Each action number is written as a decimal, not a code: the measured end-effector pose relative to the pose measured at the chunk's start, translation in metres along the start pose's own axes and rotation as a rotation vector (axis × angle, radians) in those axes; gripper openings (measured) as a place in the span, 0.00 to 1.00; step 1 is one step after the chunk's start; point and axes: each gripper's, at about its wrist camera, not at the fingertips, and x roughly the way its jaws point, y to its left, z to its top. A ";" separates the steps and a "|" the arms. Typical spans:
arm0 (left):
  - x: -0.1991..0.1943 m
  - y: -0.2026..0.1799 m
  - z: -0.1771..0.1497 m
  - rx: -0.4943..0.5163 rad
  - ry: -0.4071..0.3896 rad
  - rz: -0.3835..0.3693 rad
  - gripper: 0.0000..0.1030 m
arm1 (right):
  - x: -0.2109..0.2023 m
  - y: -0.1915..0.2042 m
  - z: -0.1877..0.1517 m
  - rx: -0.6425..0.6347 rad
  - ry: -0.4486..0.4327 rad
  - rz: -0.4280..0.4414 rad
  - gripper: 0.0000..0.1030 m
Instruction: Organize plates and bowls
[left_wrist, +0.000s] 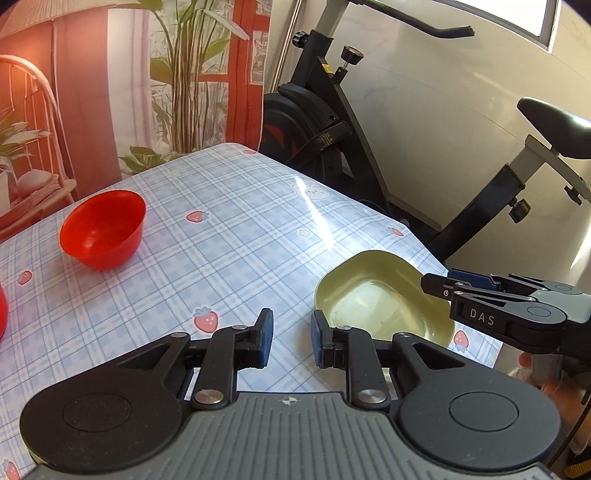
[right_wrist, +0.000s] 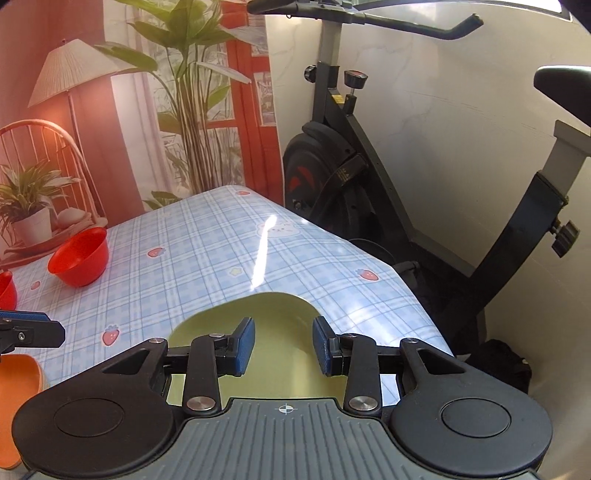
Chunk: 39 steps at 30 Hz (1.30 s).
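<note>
**Green dish beneath the right fingers, red bowl far left**

The right gripper (right_wrist: 283, 345) hangs over the shallow pale-green plastic dish (right_wrist: 275, 314); its blue-padded fingers (right_wrist: 245, 345) stand apart with nothing between them. The left gripper (left_wrist: 291, 338) has its fingers parted by a narrow gap, empty, above the blue plaid table (left_wrist: 221, 240), the dish just to their right. Farther off to the left sits a round red plastic bowl (left_wrist: 102, 229). A black exercise bike (left_wrist: 332, 122) stands behind.
</note>
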 end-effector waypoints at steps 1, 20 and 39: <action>0.007 -0.004 0.001 -0.003 0.008 -0.013 0.23 | 0.003 -0.003 -0.002 0.003 0.005 -0.003 0.31; 0.076 -0.024 -0.010 0.001 0.145 -0.021 0.26 | 0.037 -0.036 -0.028 0.063 0.054 0.005 0.24; 0.070 -0.027 -0.015 0.013 0.158 0.018 0.19 | 0.037 -0.035 -0.032 0.081 0.078 0.035 0.09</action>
